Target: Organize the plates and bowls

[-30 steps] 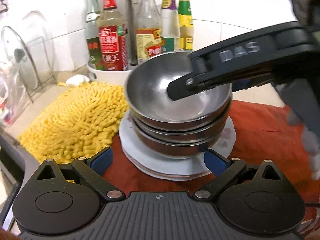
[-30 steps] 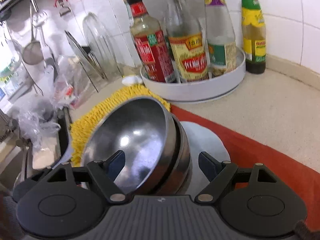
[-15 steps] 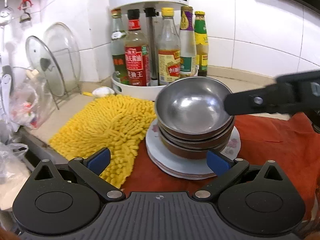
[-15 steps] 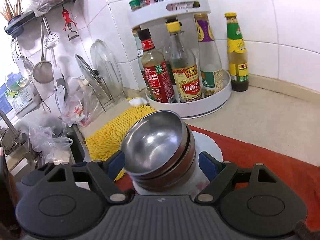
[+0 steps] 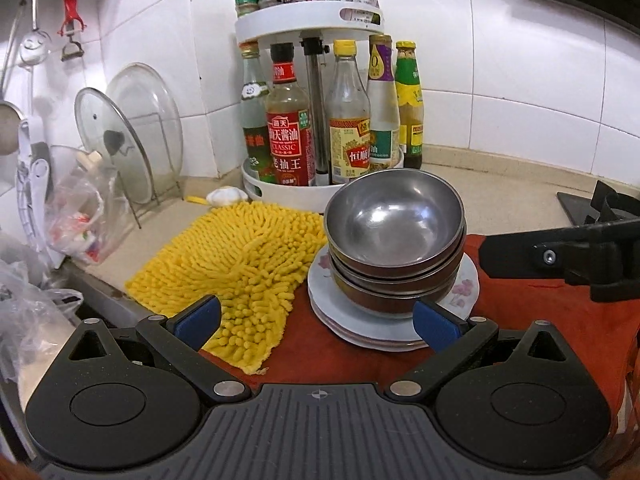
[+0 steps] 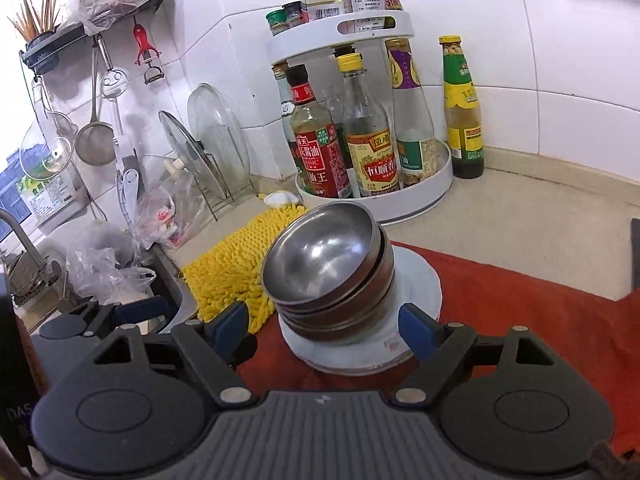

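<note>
A stack of steel bowls (image 5: 394, 220) (image 6: 320, 260) sits nested on a stack of white plates (image 5: 464, 288) (image 6: 420, 280), on a red cloth (image 5: 540, 320) (image 6: 520, 300). The top bowl leans slightly. My left gripper (image 5: 316, 322) is open and empty, just in front of the stack. My right gripper (image 6: 320, 326) is open and empty, in front of and above the stack; its side shows at the right of the left wrist view (image 5: 560, 256). The left gripper shows at the lower left of the right wrist view (image 6: 120, 316).
A yellow chenille mat (image 5: 240, 264) (image 6: 228, 264) lies left of the stack. A white rotating rack of sauce bottles (image 5: 320, 160) (image 6: 372, 168) stands behind. Pot lids in a wire rack (image 5: 132, 140), plastic bags and a sink (image 6: 36, 272) are at left. A stove edge (image 5: 600, 208) is at right.
Both grippers have drawn back and up from the bowl stack. The right gripper, which was over the top bowl, now stands off to the right. The stack has stayed in place.
</note>
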The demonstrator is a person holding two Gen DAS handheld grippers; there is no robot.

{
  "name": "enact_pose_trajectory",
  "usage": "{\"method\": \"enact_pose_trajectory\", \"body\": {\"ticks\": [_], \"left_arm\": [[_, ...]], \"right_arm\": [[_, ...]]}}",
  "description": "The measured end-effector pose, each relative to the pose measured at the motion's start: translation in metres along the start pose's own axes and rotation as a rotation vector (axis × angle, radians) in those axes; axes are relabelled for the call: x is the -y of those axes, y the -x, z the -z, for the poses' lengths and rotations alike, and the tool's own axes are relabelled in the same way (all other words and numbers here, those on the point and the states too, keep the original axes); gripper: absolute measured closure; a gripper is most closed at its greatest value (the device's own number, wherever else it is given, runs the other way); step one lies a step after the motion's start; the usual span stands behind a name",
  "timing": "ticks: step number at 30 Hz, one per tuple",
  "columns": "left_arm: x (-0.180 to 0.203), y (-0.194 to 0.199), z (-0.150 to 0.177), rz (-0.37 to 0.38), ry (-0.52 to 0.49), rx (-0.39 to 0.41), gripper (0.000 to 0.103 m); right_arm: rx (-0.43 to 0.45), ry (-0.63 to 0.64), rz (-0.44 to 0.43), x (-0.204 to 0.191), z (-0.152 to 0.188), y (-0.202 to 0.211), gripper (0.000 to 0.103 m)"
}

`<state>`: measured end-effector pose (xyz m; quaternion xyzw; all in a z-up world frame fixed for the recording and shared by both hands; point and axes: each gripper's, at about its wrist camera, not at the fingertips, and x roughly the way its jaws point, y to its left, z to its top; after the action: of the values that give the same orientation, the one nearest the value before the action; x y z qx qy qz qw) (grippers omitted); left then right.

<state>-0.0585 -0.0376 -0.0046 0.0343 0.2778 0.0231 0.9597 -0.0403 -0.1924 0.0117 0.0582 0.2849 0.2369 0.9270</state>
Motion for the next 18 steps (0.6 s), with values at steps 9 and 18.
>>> {"method": "enact_pose_trajectory", "body": {"ticks": [9,18], "left_arm": [[0.003,0.008,0.004,-0.022,0.0,-0.003,0.0],[0.002,0.011,0.006,-0.014,0.01,-0.012,0.0]], "right_arm": [[-0.003,-0.031,0.029,0.002,0.015,0.015,0.024],[-0.017,-0.039,0.029,0.0,0.022,0.019,0.024]]}}
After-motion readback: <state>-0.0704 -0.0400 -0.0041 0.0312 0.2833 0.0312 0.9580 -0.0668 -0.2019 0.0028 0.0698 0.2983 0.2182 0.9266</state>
